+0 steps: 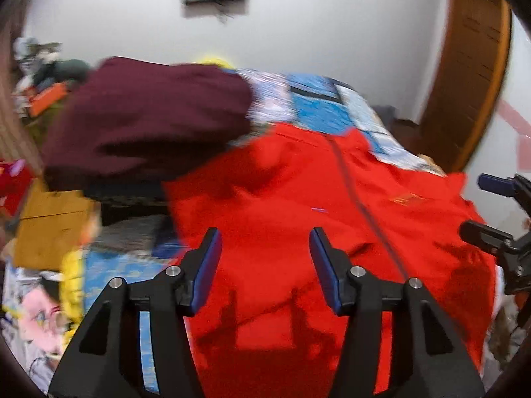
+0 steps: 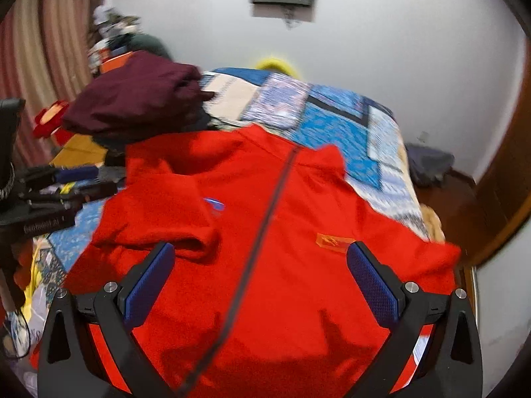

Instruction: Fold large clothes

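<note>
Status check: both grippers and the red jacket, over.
Left gripper open, fingers empty. Right gripper open, empty. Red jacket spread on bed, zip up. Maroon garment piled beside its collar.

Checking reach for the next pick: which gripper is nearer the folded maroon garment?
Left. The left gripper hangs open over the red jacket, on the side where the maroon garment lies. The right gripper, also open, is farther across the jacket.

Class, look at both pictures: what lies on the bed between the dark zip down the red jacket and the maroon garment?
Only red jacket cloth, with its folded-in sleeve, lies between the zip and the maroon garment; the right wrist view shows it best.
</note>
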A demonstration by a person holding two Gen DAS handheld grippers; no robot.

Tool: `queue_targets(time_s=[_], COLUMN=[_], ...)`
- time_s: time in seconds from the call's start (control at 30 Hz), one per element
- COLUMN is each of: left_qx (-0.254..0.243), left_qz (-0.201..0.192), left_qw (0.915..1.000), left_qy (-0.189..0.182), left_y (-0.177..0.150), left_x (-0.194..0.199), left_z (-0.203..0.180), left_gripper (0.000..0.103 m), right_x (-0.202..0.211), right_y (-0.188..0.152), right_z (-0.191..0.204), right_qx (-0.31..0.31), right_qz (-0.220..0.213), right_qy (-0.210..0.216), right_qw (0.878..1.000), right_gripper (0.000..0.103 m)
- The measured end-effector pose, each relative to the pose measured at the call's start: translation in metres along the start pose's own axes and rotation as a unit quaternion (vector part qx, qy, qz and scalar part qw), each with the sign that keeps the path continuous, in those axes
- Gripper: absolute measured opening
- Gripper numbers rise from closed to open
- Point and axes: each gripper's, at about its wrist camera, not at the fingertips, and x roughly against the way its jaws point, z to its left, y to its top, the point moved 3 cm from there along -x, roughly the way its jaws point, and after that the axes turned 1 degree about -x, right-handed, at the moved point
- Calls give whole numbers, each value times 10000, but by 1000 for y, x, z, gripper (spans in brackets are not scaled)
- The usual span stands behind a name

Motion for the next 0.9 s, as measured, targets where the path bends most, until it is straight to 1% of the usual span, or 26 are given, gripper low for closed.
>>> queue_targets(time_s=[0.07, 0.23, 0.27, 0.3, 0.37, 0.4, 0.43, 0.5, 0.57, 0.67, 0.77, 0.83, 0.87, 0.9], left_qx=[127, 425, 476, 549, 660, 709, 739, 831, 927, 1066, 1195, 1265, 1306, 1346], left_qz=[-79, -64, -51, -26, 26, 70, 95, 162, 256, 334, 441, 495, 522, 553], left_qw=[9995, 9969, 9964, 9958, 9950, 9943, 9938, 9926, 9915, 9897, 9874, 9862, 9856, 9850], left_qy=[296, 653, 698, 735, 754, 787, 824, 870, 873, 892, 934, 947, 935, 922], left_y=[-7, -32, -37, -43, -53, -59, -63, -73, -81, -92, -103, -109, -111, -114], left_x=[10, 24, 25, 26, 28, 27, 26, 24, 22, 20, 15, 13, 11, 10], left_z=[26, 70, 75, 83, 94, 101, 104, 113, 122, 132, 142, 145, 147, 149], left_gripper=[54, 54, 54, 54, 54, 54, 54, 54, 54, 54, 54, 54, 54, 54], right_x=[-4, -27, -36, -41, -62, -66, -79, -93, -113, -132, -150, -156, -161, -164], right_y=[7, 17, 19, 18, 18, 16, 14, 9, 3, -8, -17, -20, -22, -23], right_z=[21, 75, 91, 98, 125, 132, 145, 161, 180, 201, 217, 224, 228, 230], right_qx=[266, 983, 1231, 1345, 1680, 1754, 1910, 2110, 2403, 2718, 2987, 3093, 3154, 3194], right_qz=[12, 238, 332, 391, 683, 778, 963, 1196, 1468, 1735, 1943, 2011, 2042, 2021], right_qy=[178, 542, 607, 651, 843, 927, 1062, 1142, 1168, 1221, 1217, 1235, 1210, 1166], right_qw=[9995, 9934, 9900, 9880, 9798, 9770, 9711, 9634, 9524, 9387, 9264, 9212, 9188, 9184], right_gripper=[103, 103, 103, 103, 103, 102, 102, 101, 101, 101, 96, 90, 90, 87])
